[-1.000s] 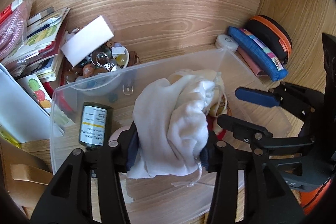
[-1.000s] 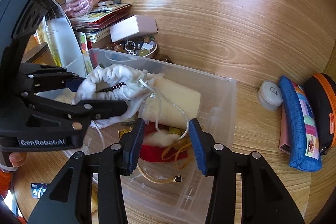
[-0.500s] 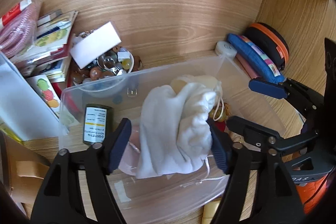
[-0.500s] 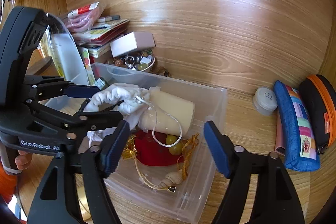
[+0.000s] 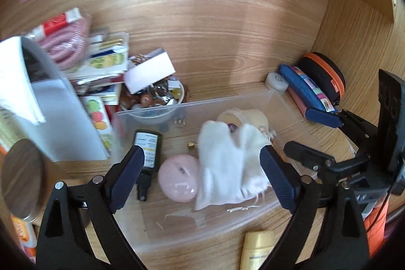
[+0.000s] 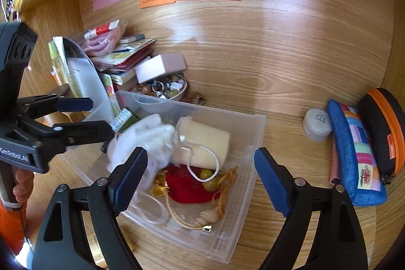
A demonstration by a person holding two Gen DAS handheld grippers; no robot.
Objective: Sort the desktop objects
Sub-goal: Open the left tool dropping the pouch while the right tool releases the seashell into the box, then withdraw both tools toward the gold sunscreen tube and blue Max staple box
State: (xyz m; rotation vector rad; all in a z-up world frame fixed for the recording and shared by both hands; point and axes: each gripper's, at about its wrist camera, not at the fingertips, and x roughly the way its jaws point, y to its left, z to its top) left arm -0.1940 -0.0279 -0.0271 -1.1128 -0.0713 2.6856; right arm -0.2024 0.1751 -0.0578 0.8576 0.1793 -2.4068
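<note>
Both claws stood wide open with nothing between their pads: the left claw (image 5: 202,181) hovered above the near half of the clear plastic bin (image 5: 207,227), and the right claw (image 6: 201,179) hung over the bin's near right part. At the left edge of the surface a curved white sheet holder (image 5: 58,123) stood upright, with a stack of booklets and packets (image 5: 106,62) behind it against the back wall. Just right of that stack, a bowl of beads and trinkets (image 5: 157,98) sat touching the bin's far left corner, and a small white box (image 5: 149,72) lay tilted on top of the bowl. Inside the bin, a dark bottle with a white label (image 5: 148,151) lay on its side near the left wall, a pink round case (image 5: 178,177) beside it, then the white drawstring pouch (image 5: 227,166), released and slumped at the middle. Behind the pouch lay a cream cylinder (image 6: 205,141), and toward the right wall a red pouch (image 6: 187,187) with gold cord and a small shell (image 6: 208,216). Outside the bin's near wall lay a yellow tube (image 5: 255,249). Toward the right edge of the surface, a small round white container (image 6: 316,124) stood apart from the bin, then a blue pencil case (image 6: 354,153) and a black case with orange zipper (image 6: 384,128) touched each other against the side wall.
</note>
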